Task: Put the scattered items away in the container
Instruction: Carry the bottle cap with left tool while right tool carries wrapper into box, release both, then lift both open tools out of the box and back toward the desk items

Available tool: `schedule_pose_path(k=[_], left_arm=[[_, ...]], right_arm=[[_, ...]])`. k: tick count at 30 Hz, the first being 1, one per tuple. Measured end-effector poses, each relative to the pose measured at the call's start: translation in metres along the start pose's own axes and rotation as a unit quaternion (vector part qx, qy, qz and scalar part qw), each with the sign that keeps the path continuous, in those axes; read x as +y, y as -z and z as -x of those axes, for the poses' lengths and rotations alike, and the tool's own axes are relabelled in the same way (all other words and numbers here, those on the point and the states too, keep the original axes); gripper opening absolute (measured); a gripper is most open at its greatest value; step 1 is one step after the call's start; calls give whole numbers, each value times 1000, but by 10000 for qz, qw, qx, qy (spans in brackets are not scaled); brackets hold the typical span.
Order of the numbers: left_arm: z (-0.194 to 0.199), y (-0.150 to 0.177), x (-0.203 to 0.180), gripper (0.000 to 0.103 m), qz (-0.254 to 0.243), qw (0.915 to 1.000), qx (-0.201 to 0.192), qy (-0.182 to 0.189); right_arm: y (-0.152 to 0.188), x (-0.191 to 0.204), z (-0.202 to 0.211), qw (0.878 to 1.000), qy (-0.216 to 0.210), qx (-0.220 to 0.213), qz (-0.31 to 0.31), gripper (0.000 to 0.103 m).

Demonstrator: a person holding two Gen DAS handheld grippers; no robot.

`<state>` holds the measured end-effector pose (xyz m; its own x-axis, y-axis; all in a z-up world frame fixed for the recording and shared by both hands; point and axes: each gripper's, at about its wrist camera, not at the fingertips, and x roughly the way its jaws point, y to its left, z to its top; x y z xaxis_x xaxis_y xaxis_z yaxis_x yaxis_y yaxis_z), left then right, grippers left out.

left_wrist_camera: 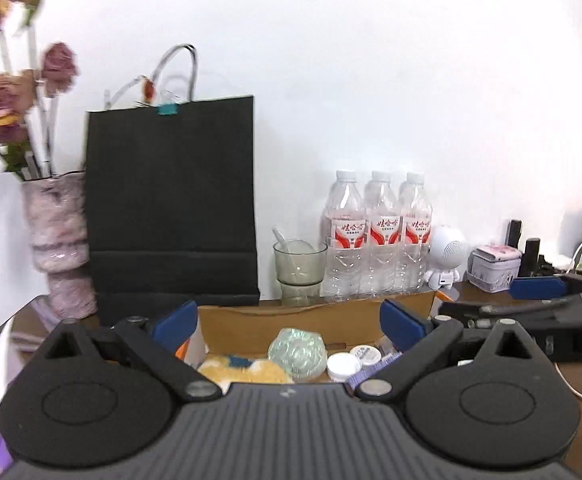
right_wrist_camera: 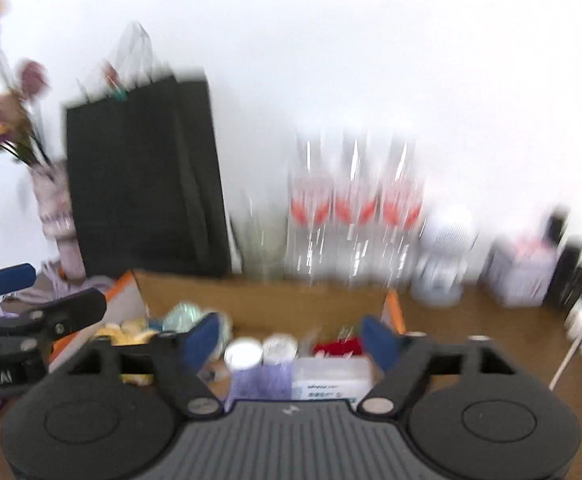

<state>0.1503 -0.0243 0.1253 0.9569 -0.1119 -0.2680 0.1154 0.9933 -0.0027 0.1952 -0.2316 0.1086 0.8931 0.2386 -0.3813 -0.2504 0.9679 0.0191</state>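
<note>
Left gripper [left_wrist_camera: 289, 322] spread wide, nothing between its pads; right gripper [right_wrist_camera: 291, 338] wide and empty too, both above the cardboard box [left_wrist_camera: 319, 314]. Inside: yellow sponge [left_wrist_camera: 247, 370], clear wrapped ball [left_wrist_camera: 301, 350], white jar [left_wrist_camera: 343, 364]. Black bag [left_wrist_camera: 171, 200] and water bottles [left_wrist_camera: 377, 236] crowd its far edge.

Wooden table [right_wrist_camera: 471, 320]: cardboard box [right_wrist_camera: 259, 300], black bag [left_wrist_camera: 171, 200], bottles [left_wrist_camera: 379, 240], vase [left_wrist_camera: 63, 248].
</note>
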Motion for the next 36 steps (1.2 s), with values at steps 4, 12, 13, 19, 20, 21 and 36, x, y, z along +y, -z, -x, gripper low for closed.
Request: schedule_pose_path(k=[4,12,13,19,20,21,36], left_arm=[[32,3,-1,100,158,9999,-63,-13],[161,84,-14,103,-16,9997,-181,-184],[178,97,-15,103,-2,9997,-102,-202],[245,143,-3,103,50,9989,441,-151],[249,145,-1,103,97,9985,503,-182],[252,146,0,103,134,9982,553,-213],[193,121,18,103,189,9958,885,-122]], right_arm=[[18,10,33,9999,41,-118,89,86],[82,32,146,9997,25,-244,60,90],[95,34,161,9998,-45,-183,72,91],[171,44,246,9993,-223,261,125,91],[180,44,257,9991,-272,326,-3,91],[186,43,263,9987,-332,377,-112,90],[134,64,138,9895,-545,1289,350,68]])
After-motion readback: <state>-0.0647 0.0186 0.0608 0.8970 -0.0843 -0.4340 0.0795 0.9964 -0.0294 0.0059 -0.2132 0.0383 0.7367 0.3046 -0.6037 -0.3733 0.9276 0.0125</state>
